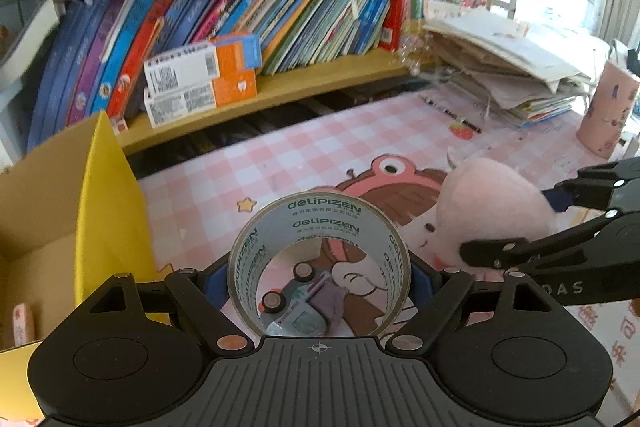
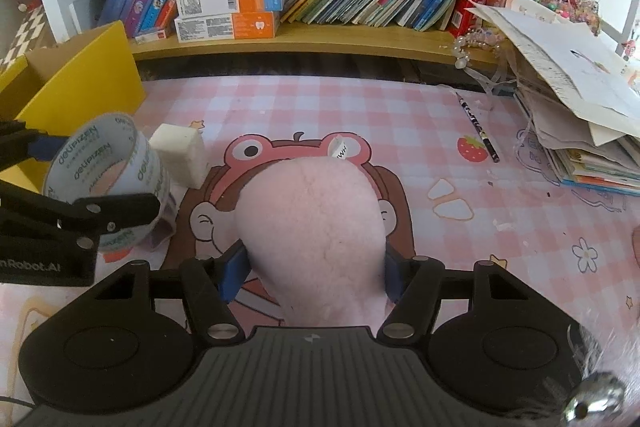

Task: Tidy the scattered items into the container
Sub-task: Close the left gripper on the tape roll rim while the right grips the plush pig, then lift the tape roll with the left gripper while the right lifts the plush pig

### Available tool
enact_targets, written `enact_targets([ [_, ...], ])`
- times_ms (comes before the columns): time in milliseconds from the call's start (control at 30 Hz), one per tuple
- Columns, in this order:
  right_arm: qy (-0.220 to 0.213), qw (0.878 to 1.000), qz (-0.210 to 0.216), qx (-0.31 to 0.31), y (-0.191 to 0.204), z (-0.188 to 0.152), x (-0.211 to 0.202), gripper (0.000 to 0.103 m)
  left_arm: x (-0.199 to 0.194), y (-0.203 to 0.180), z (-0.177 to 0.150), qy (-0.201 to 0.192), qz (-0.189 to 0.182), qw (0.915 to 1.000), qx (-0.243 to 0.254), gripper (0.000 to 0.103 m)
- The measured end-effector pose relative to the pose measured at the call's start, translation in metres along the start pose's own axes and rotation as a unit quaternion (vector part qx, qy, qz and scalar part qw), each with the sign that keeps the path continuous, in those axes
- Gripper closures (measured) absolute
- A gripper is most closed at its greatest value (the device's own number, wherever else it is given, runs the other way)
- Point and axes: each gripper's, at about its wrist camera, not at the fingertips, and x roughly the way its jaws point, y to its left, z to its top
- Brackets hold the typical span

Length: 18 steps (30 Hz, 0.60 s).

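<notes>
The left tool point(image 1: 320, 277) is clamped on a tape roll point(image 1: 320, 259) standing on edge; the right tool point(image 2: 314, 271) grips a pink plush toy point(image 2: 308, 239). Both items are held above the checked bench point(image 2: 400, 115). The yellow box point(image 1: 108, 211) stands open just left of the roll, with bare bench behind it up to the bookshelf point(image 2: 320, 43). Only the right view shows a white block point(image 2: 180, 153) behind the roll and a pencil point(image 2: 478, 127) well right of the toy.
</notes>
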Motion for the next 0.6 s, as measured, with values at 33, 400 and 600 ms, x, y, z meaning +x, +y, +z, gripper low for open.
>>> enact_targets([
  [33, -0.001, 1.000, 0.000, 0.000, 0.001, -0.001, -0.003, 0.040, -0.004, -0.001, 0.001, -0.004, -0.001, 1.0000, 0.002, 0.018],
  [400, -0.018, 1.000, 0.001, 0.000, 0.010, -0.015, -0.042, 0.040, -0.057, -0.009, -0.002, -0.053, -0.012, 0.9985, 0.005, 0.018],
  [600, -0.031, 1.000, -0.001, -0.003, 0.019, -0.022, -0.063, 0.040, -0.082, -0.010, -0.009, -0.072, -0.014, 0.9973, 0.006, 0.018],
])
